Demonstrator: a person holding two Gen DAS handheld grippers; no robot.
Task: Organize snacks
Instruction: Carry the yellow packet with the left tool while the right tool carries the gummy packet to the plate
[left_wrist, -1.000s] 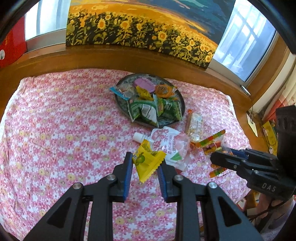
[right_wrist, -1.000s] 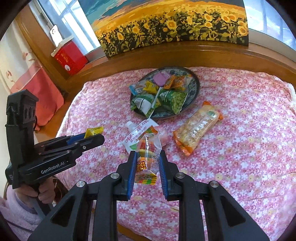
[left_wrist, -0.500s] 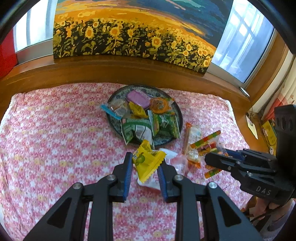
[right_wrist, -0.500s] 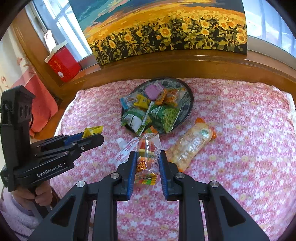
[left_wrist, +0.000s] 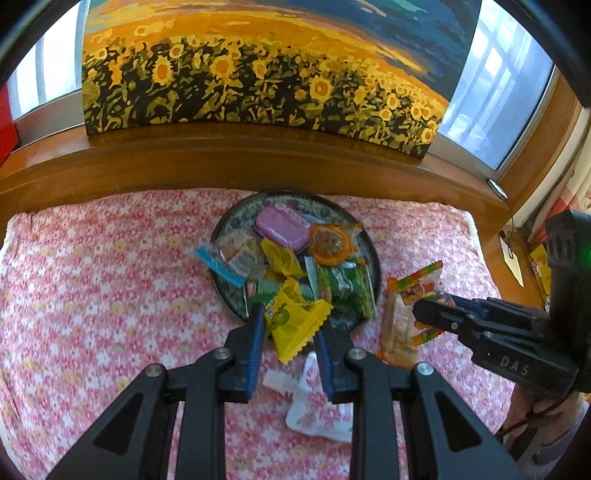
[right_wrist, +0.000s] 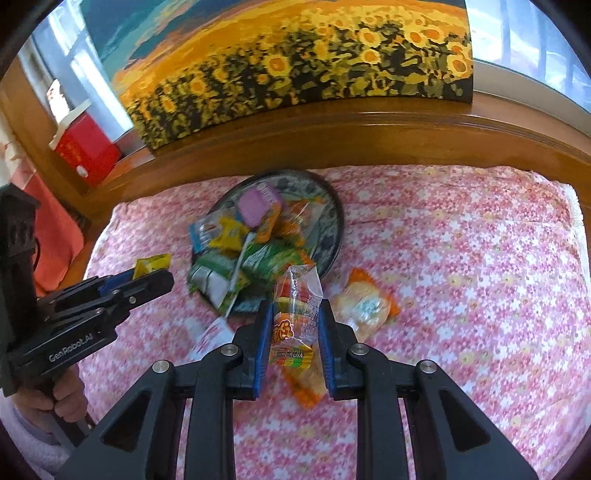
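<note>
Left gripper pinches the yellow candy packet; right gripper nips the clear sweet bag. Both light, crinkly, slippery; I'd grip mid-body. Beyond: the snack plate.

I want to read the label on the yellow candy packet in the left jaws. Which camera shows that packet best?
The left wrist view: the yellow candy packet sits front and centre between the jaws, printed face toward the camera. The right wrist view shows only its yellow corner poking above the left gripper, seen sideways.
</note>
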